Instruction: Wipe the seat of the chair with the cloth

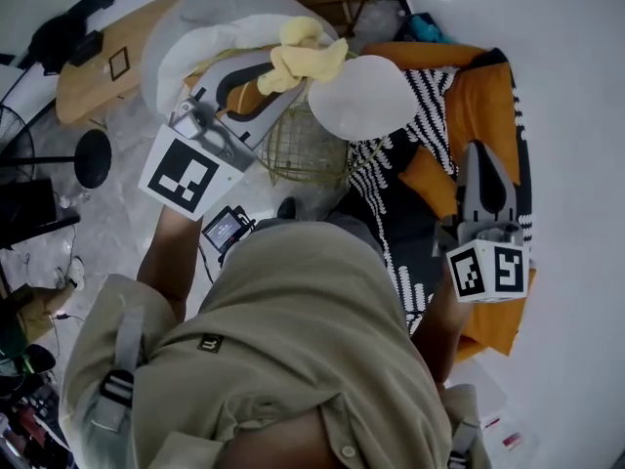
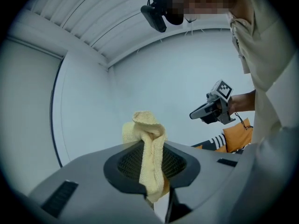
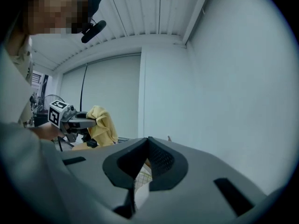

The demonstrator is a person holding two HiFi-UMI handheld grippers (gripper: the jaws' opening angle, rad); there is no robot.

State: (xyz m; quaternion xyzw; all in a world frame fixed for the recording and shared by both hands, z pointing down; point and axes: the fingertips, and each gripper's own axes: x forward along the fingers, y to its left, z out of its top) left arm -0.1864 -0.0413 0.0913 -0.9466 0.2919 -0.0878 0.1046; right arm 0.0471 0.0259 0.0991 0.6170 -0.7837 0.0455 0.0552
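A yellow cloth hangs bunched from my left gripper, which is shut on it, held up over the left edge of the chair. The chair has a gold wire frame and a round white seat. In the left gripper view the cloth is pinched between the jaws and droops down over them. My right gripper is off to the right over the orange cushions, shut with nothing in it. Each gripper shows in the other's view: the right gripper and the left gripper.
An orange couch with a black-and-white striped throw lies right of the chair. A large white cushion and a wooden table are at the upper left, with a black fan base below them. A white wall runs along the right.
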